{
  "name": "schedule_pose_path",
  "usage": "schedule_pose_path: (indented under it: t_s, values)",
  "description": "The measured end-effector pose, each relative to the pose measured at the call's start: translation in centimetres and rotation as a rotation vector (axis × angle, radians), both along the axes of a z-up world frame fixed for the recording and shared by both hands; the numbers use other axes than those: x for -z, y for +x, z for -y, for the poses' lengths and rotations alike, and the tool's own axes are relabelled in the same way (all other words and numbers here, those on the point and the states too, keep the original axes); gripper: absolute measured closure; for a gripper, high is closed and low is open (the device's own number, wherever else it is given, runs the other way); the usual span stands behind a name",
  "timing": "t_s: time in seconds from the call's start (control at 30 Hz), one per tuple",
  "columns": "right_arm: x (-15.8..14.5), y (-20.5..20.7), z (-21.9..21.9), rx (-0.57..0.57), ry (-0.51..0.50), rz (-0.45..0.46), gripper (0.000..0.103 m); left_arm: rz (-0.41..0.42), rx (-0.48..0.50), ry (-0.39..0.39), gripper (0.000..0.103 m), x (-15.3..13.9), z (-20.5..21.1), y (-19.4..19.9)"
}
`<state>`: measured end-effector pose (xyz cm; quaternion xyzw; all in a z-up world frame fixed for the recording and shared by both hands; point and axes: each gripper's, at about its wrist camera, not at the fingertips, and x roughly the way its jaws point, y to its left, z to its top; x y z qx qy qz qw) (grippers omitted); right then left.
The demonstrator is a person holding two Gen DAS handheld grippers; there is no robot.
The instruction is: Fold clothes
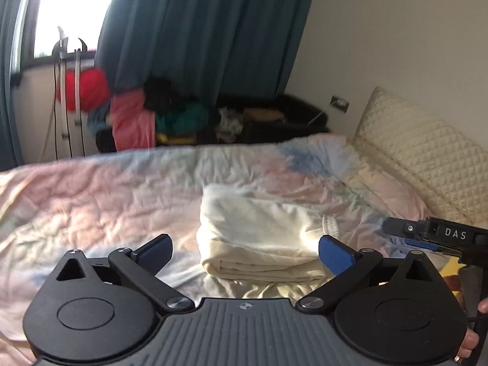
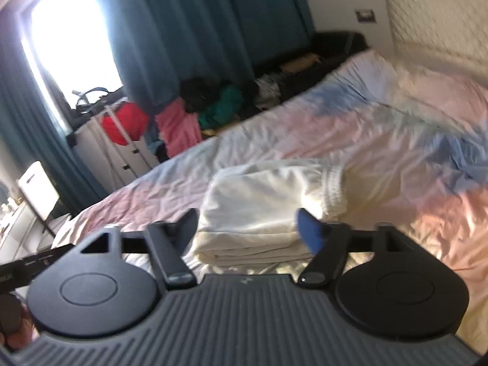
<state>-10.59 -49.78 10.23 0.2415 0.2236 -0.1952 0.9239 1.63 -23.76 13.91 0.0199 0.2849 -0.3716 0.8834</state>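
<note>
A cream garment (image 1: 259,231) lies folded in a thick stack on the pastel bedspread (image 1: 100,195), with a ribbed cuff (image 1: 330,225) showing at its right edge. My left gripper (image 1: 245,251) hovers just in front of it, open, nothing between its blue pads. The right gripper (image 1: 405,238) pokes in from the right of the left wrist view, beside the stack. In the right wrist view the same folded garment (image 2: 262,204) sits straight ahead, and my right gripper (image 2: 248,228) is open over its near edge, holding nothing.
A quilted cream pillow (image 1: 421,158) lies at the bed's head on the right. Beyond the far side of the bed are a heap of coloured clothes (image 1: 146,116), a dark case (image 1: 274,119), teal curtains (image 1: 198,30) and a white drawer unit (image 2: 122,155).
</note>
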Motion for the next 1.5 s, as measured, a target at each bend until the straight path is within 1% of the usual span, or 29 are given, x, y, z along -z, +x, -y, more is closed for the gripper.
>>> schedule_pose_path:
  t_s: [0.03,0.17,0.23,0.3,0.5,0.63,0.77,0.83,0.93,0.97,1.1,1.2,1.33,1.5]
  values:
    - [-0.2,-0.6,-0.8,-0.008,-0.007,0.016,0.018,0.016,-0.005,-0.003,0.0,-0.2,-0.7,-1.0]
    - [-0.3,-2.8,-3.5,-0.022,-0.022,0.064,0.018,0.108,-0.022,0.0,0.0,-0.6,-2.9,-5.0]
    - [0.2,-3.8,-4.7,-0.018,-0.035,0.078,0.018,0.167,-0.026,0.004,0.0,-0.2,-3.8,-6.9]
    - [0.7,-4.8,-5.9,-0.017,-0.053,0.093,0.018,0.2,-0.033,-0.013,0.0,0.5,-4.6,-8.4]
    - [3.2,-5.3,-8.2,-0.013,-0.148,0.099,0.018,0.162,-0.051,-0.086,0.0,3.0,-6.9,-9.4]
    - [4.8,-5.6,-9.7,-0.01,-0.212,0.103,0.018,0.162,-0.076,-0.067,0.0,4.9,-7.3,-9.4]
    - [6.4,-5.9,-11.2,-0.007,-0.276,0.107,0.018,0.182,-0.084,-0.038,0.0,6.5,-7.0,-9.4]
    - [7.2,-5.6,-11.5,-0.011,-0.285,0.096,0.018,0.192,-0.087,-0.024,0.0,7.3,-6.9,-9.5]
    - [8.1,-5.1,-12.0,-0.018,-0.318,0.071,0.018,0.201,-0.086,-0.043,0.0,8.4,-7.5,-9.4]
    - [8.3,-5.0,-12.2,-0.009,-0.329,0.069,0.018,0.205,-0.095,-0.037,0.0,8.8,-7.5,-9.3]
    - [9.1,-4.7,-12.5,0.007,-0.332,0.066,0.018,0.223,-0.101,-0.025,0.0,9.5,-7.7,-9.3]
    - [9.5,-4.7,-12.9,0.019,-0.354,0.071,0.018,0.226,-0.105,-0.019,0.0,9.8,-7.8,-9.1]
    - [9.9,-4.6,-13.0,0.027,-0.35,0.055,0.018,0.223,-0.113,-0.008,0.0,10.0,-7.7,-8.9]
    - [10.1,-4.6,-12.5,0.053,-0.317,0.052,0.018,0.223,-0.115,0.008,0.0,10.3,-7.4,-9.0]
